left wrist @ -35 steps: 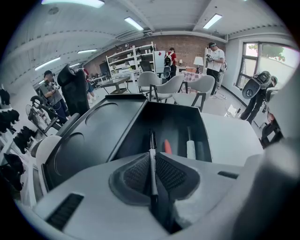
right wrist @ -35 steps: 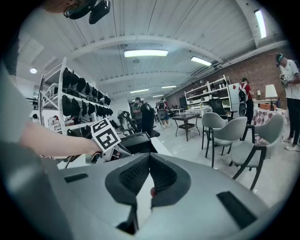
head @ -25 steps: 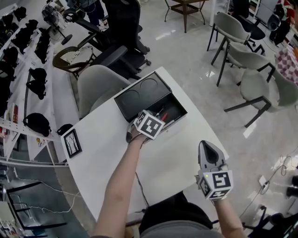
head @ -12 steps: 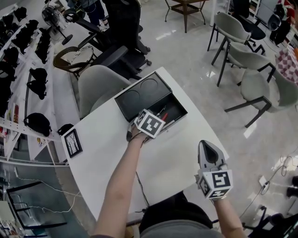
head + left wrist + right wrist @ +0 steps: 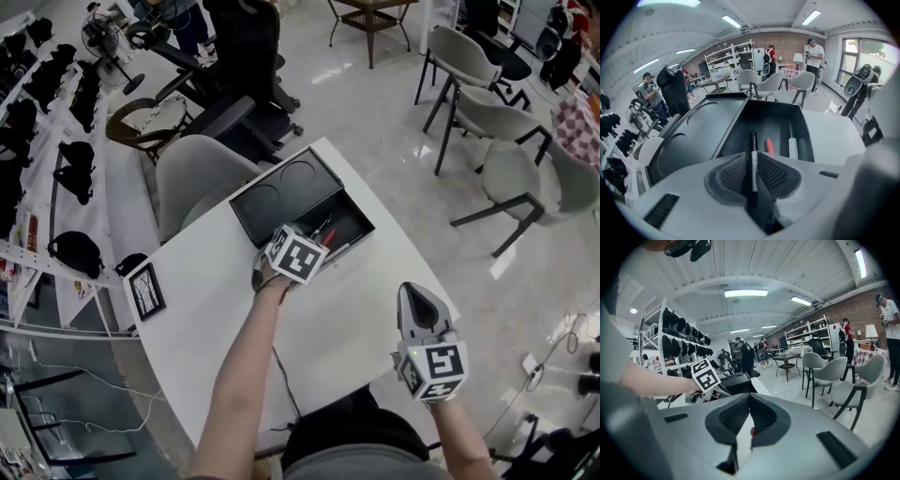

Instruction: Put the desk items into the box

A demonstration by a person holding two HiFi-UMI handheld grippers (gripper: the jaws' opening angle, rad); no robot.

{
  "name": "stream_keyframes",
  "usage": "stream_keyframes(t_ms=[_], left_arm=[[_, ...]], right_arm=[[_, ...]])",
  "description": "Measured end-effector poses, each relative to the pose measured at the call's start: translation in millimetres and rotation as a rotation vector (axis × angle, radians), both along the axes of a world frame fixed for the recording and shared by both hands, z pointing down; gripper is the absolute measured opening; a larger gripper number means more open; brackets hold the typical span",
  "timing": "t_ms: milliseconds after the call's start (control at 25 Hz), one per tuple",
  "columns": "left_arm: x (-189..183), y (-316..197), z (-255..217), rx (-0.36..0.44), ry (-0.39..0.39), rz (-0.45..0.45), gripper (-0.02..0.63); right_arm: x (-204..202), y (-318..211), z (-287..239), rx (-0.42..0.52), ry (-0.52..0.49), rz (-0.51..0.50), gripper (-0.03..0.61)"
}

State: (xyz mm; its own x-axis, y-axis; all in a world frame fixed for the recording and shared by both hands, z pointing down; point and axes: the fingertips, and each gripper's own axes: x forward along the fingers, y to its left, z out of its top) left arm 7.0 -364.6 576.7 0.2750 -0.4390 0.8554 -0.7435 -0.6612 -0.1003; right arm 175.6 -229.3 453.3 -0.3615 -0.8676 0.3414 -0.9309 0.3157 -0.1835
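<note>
A black box (image 5: pixel 360 225) stands open on the white table (image 5: pixel 206 281), with its lid (image 5: pixel 281 187) laid flat behind it. My left gripper (image 5: pixel 319 236) hovers at the box's near edge. In the left gripper view its jaws (image 5: pixel 753 157) are opening, and a black pen (image 5: pixel 753 140) still stands in the gap between them, pointing into the box (image 5: pixel 773 119). A red pen (image 5: pixel 769 146) and a white pen (image 5: pixel 792 146) lie on the box floor. My right gripper (image 5: pixel 415 292) rests near the table's right edge, shut and empty (image 5: pixel 750 397).
A small framed picture (image 5: pixel 145 289) lies at the table's left edge. A dark cable (image 5: pixel 286 375) runs across the near part of the table. A grey chair (image 5: pixel 197 173) stands behind the table, and more chairs (image 5: pixel 511 178) stand to the right.
The left gripper has shifted slightly left at the box edge. The right gripper has not moved.
</note>
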Motion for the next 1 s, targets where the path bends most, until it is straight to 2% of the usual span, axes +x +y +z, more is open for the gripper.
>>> stream_keyframes(t_ms=[360,680,1000], left_arm=[[-4,1,-57,0.171,0.102,-0.066,0.069],[-14,18,-93,0.269,0.144,-0.105,0.059],[-37,52,-117,0.356,0.185,-0.205,0.029]], right_arm=[[0,0,-8,0.020,-0.010,0.005,0.003],[1,6,-14,0.035,-0.006,0.003,0.003],[6,14,-25,0.066,-0.011,0.002,0.003]])
